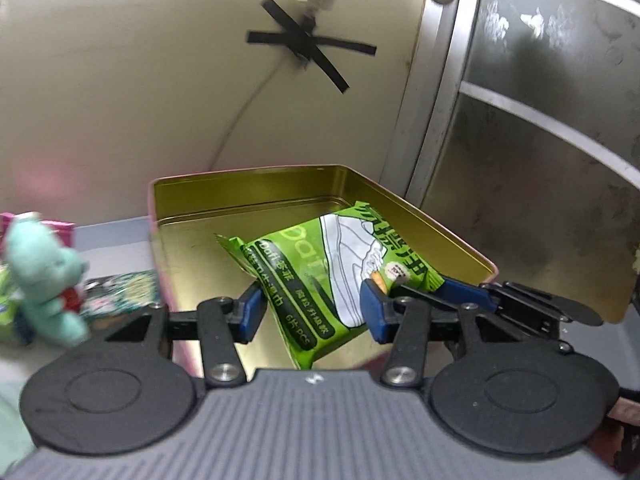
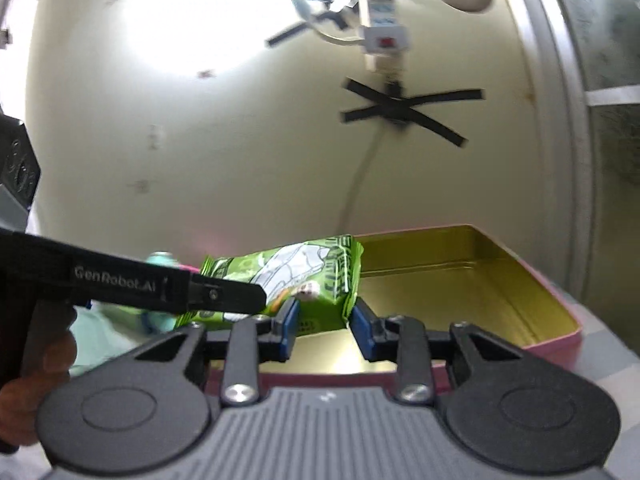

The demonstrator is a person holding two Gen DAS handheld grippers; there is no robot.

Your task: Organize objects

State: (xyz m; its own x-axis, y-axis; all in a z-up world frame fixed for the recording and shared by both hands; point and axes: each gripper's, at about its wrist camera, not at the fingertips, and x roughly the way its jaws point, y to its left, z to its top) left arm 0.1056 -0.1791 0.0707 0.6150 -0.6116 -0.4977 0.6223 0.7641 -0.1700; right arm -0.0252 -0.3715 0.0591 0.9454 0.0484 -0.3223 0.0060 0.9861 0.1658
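the left gripper (image 1: 310,310) was clamped on a green wipes packet (image 1: 316,276), its blue pads pressing the packet's two long edges, and the packet hung tilted above the open gold-lined tin (image 1: 248,192) with the pink outer rim. the right gripper (image 1: 460,292) came in from the right in the left wrist view, its jaws closed on the packet's right corner. in the right wrist view the right gripper (image 2: 324,322) had its blue pads tight on the near end of the same green wipes packet (image 2: 304,268), and the left gripper (image 2: 224,294) crossed in from the left as a black bar with lettering on it, meeting the packet's left side. a hand (image 2: 36,376) showed at the left edge of that view, below the bar. the tin (image 2: 520,280) sat to the right and farther back there, with bare floor visible inside. on the table (image 1: 116,248) to the left of the tin lay a teal plush toy (image 1: 44,276), blurred, with a pink box (image 1: 52,228) behind it and a dark patterned packet (image 1: 120,292) beside it. black tape (image 1: 312,50) crossed on the far wall, over a thin cord
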